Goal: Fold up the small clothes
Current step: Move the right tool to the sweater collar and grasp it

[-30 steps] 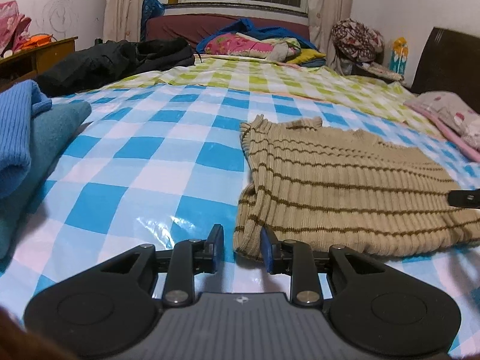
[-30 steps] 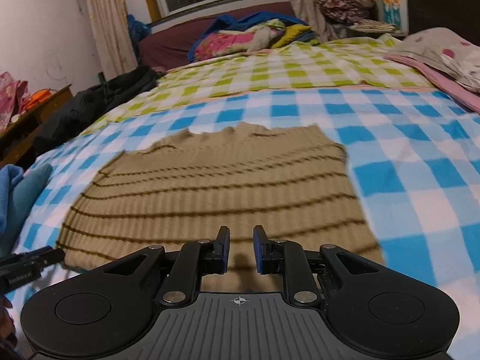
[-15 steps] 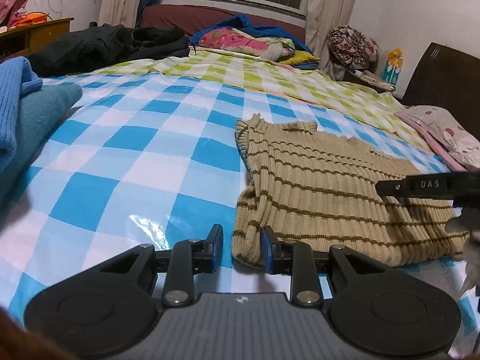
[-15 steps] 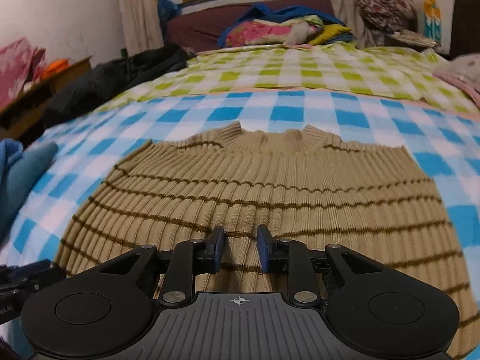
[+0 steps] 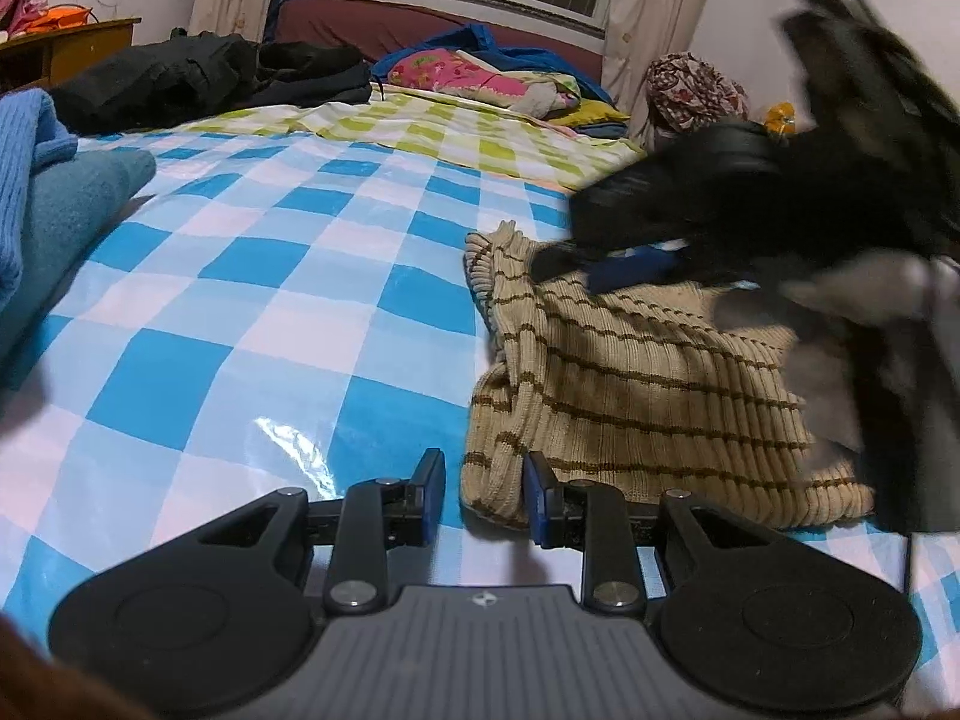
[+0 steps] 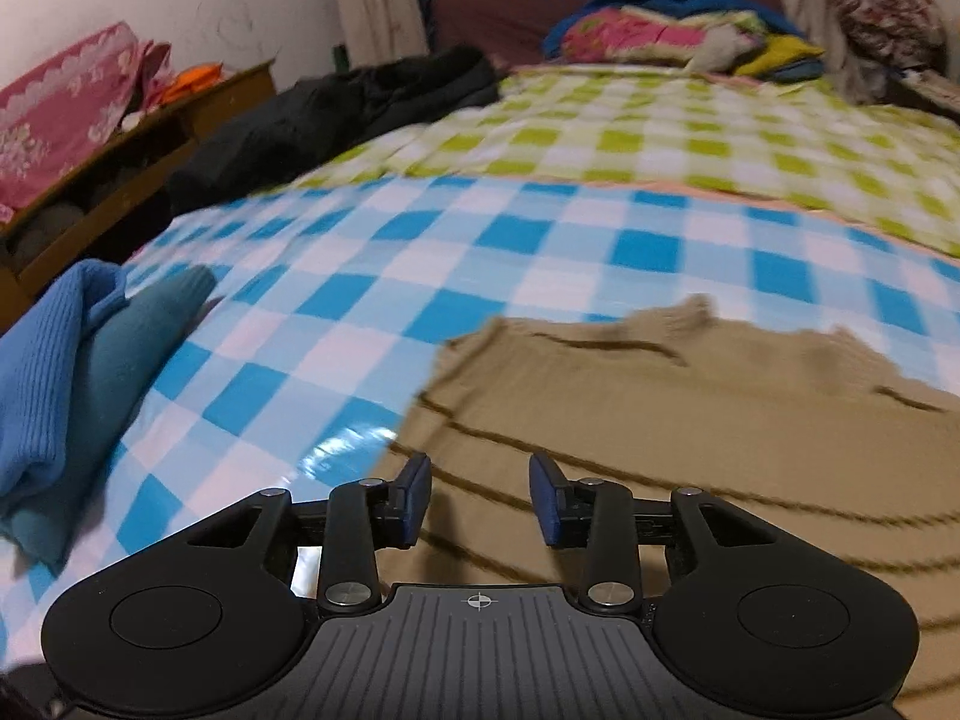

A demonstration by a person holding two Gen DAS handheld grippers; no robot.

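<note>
The bed (image 5: 300,312), which I am viewing through both wrist cameras, is covered with a glossy blue-and-white checked sheet that is likely to let cloth slide.

The sweater (image 5: 630,408), tan with thin brown stripes, is lying flat on that sheet on the right of the left wrist view, neck away from me and hem towards me. I am judging it to be light, soft and stretchy. The ribbed knit will be sagging and dragging rather than holding a shape, so I am favouring a hold on the doubled hem corner or a shoulder edge, where the layers are thickest.

A pile of folded blue clothes (image 5: 54,198) is resting well apart from the sweater, at the left edge of the bed.

The left gripper (image 5: 485,480) is pointing down at the near left hem corner. Its fingers (image 5: 429,495) are standing narrowly apart, and the corner is lying just ahead of the gap, as far as I can tell unpinched.

The right gripper (image 6: 480,480) is passing over the sweater's left half, blurred in both views. Its fingers are spreading at this moment and nothing is between them.
</note>
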